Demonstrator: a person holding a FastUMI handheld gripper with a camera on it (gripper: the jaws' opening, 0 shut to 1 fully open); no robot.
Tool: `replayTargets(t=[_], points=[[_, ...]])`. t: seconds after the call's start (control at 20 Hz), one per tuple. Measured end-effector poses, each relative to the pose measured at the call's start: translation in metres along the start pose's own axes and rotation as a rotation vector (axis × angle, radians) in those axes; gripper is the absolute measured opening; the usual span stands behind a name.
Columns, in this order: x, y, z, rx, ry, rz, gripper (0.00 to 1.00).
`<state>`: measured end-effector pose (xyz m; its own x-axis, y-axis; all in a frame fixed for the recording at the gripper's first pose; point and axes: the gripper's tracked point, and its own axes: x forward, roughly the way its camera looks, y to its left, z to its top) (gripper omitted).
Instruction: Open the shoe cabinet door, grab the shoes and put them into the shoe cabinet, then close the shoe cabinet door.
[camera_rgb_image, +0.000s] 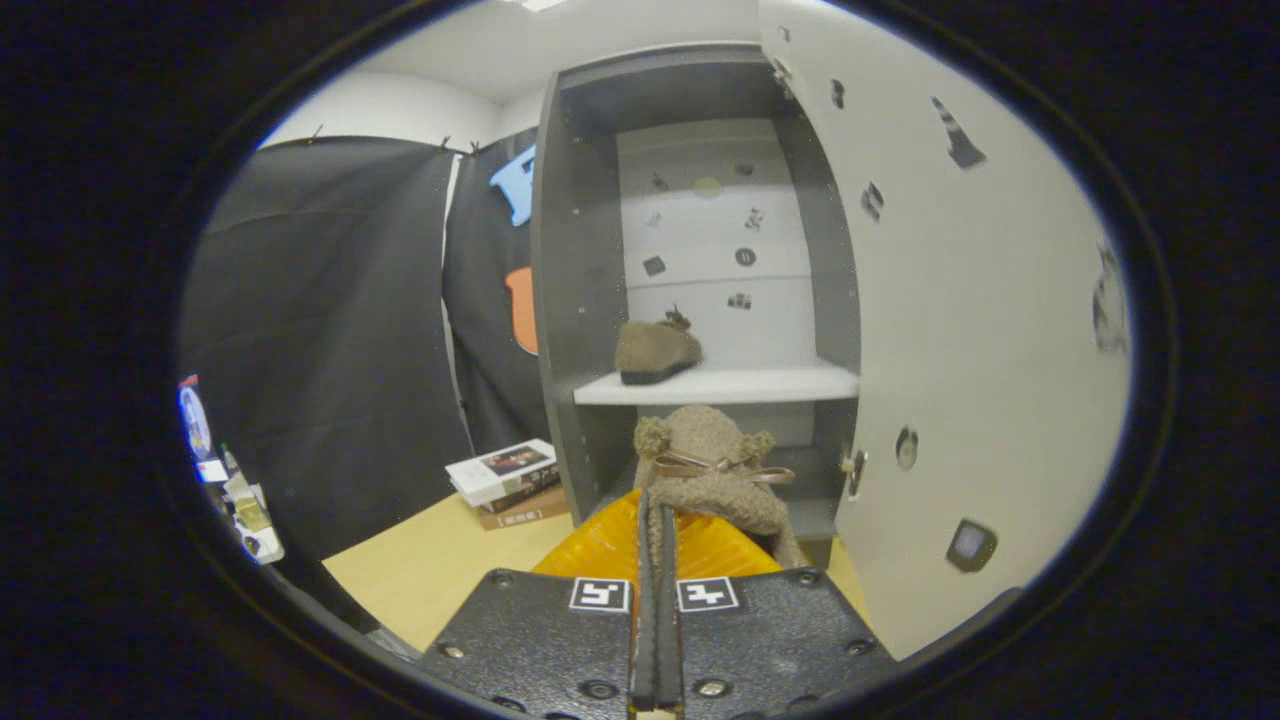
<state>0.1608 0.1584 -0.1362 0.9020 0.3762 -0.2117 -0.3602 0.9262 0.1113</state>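
The tongs (655, 520) pinch a fluffy tan slipper (712, 470) by its thin heel edge, at twelve o'clock before the open shoe cabinet (580, 300). It looks light, soft and floppy; its mate (655, 352) rests on the shelf (730, 385).

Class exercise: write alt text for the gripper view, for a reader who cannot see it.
The tongs are shut on a fuzzy brown shoe before the open shoe cabinet. Its mate sits on the white shelf; the door stands open alongside.
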Motion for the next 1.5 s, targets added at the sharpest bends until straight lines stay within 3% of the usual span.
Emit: replayTargets(t=[0.35,0.65,1.1,1.3,1.5], points=[[0.005,-0.005,0.117,-0.108,-0.09,-0.082,0.04],[0.043,-0.012,0.163,-0.105,-0.056,-0.136,0.04],[0.141,-0.048,0.164,-0.039,0.082,-0.213,0.04],[0.192,-0.08,0.15,-0.041,0.134,-0.286,0.04],[0.233,-0.107,0.152,-0.054,0.126,-0.317,0.04]])
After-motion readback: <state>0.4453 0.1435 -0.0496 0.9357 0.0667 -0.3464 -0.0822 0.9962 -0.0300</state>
